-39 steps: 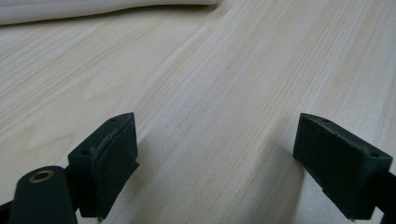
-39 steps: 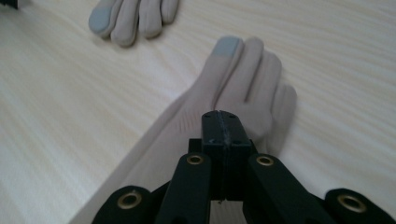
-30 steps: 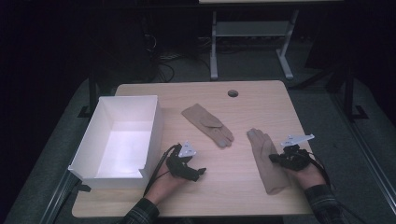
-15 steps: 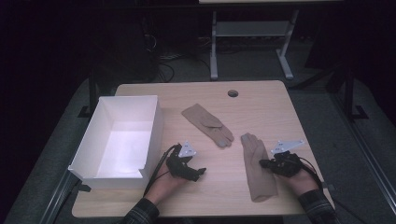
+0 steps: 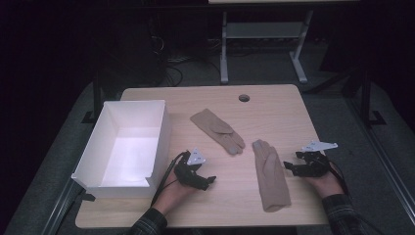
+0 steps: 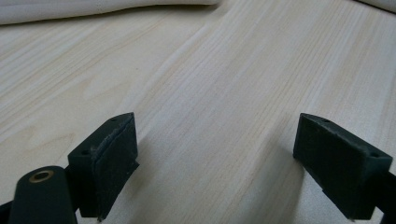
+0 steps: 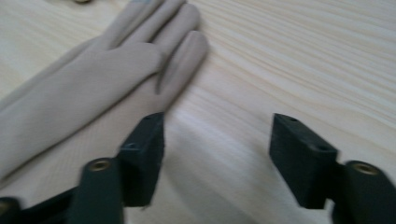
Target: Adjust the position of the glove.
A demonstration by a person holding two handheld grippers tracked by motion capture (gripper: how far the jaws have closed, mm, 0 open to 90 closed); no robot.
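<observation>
Wooden table (image 5: 274,110) under a dark room: white box (image 5: 93,159) at its left, nothing visible inside. Two tan gloves lie flat, far glove (image 5: 218,129) mid-table, near glove (image 5: 270,176) just beside the right gripper (image 5: 288,167). Left gripper (image 5: 209,180) rests beside the box. Both jaws spread wide, holding nothing.

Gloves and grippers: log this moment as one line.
left gripper: open, over bare table | right gripper: open, beside near glove | far glove: flat | white box: empty
</observation>
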